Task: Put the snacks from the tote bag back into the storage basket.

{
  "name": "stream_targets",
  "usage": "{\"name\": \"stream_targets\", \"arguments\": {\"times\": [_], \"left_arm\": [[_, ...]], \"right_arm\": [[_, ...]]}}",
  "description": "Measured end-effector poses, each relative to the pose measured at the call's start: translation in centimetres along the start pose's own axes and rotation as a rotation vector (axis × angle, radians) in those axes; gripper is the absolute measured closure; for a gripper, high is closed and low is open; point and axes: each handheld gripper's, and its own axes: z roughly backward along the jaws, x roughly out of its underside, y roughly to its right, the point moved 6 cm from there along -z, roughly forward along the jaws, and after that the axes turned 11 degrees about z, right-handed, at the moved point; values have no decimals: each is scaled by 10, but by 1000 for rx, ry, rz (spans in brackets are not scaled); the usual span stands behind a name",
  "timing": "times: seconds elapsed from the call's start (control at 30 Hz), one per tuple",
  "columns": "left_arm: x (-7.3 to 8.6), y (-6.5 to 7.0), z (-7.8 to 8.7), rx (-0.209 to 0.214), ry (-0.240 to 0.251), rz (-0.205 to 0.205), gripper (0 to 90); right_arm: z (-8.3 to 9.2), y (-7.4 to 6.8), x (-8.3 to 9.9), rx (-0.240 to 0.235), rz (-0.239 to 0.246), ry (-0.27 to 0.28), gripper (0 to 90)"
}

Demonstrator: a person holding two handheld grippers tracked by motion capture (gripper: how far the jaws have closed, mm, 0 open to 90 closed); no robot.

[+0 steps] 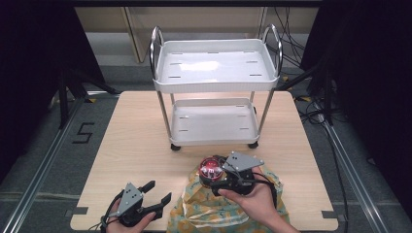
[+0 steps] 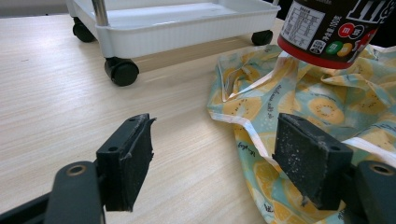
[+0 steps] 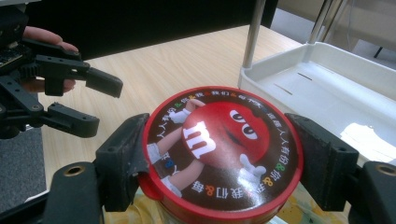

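My left tool (image 1: 156, 194) sits low at the near left, gripped from below by my left hand (image 1: 127, 222), with its jaws spread wide apart and nothing between them. My right tool (image 1: 221, 178) is raised a little higher and further forward, held in my right hand (image 1: 252, 201), whose forearm enters from the bottom edge. Its jaws are pressed in on both sides of a round red lid (image 3: 219, 149).
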Motion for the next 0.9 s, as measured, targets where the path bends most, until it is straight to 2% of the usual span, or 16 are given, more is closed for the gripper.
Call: {"name": "stream_targets", "arguments": {"times": [0.03, 0.07, 0.1, 0.23, 0.33, 0.37, 0.43, 0.47, 0.5, 0.57, 0.6, 0.73, 0.9], "left_arm": [[0, 0, 0, -2, 3, 6, 273], [0, 0, 0, -2, 3, 6, 273], [0, 0, 0, -1, 6, 6, 273], [0, 0, 0, -4, 3, 6, 274], [-1, -1, 1, 0, 7, 3, 275], [-1, -1, 1, -2, 7, 4, 275], [-1, -1, 0, 5, 19, 7, 275], [-1, -2, 0, 3, 10, -3, 275], [-1, -1, 0, 6, 15, 4, 275], [-1, -1, -1, 5, 19, 8, 275], [-1, -1, -1, 5, 19, 8, 276], [0, -2, 1, -15, 3, 6, 275], [-1, -2, 0, -3, 17, 6, 276]], "right_arm": [[0, 0, 0, -13, 5, -9, 269], [1, 0, 0, -8, -15, -13, 269], [0, 1, -1, -4, 2, -3, 269], [-1, 2, -1, -5, 1, -3, 269], [-2, 0, -2, -17, -19, -13, 269], [-3, 1, -2, -5, -1, -8, 269], [-3, 0, -3, -11, -23, -13, 269], [-3, -2, -3, -14, -37, -17, 269], [-4, 0, -4, -13, -12, -7, 269], [-4, 0, -5, -2, -27, -5, 269], [-5, 2, -6, -8, 1, 2, 269], [-7, 3, -7, -10, -3, 3, 269], [-8, 5, -9, 9, 6, 8, 269]]}}
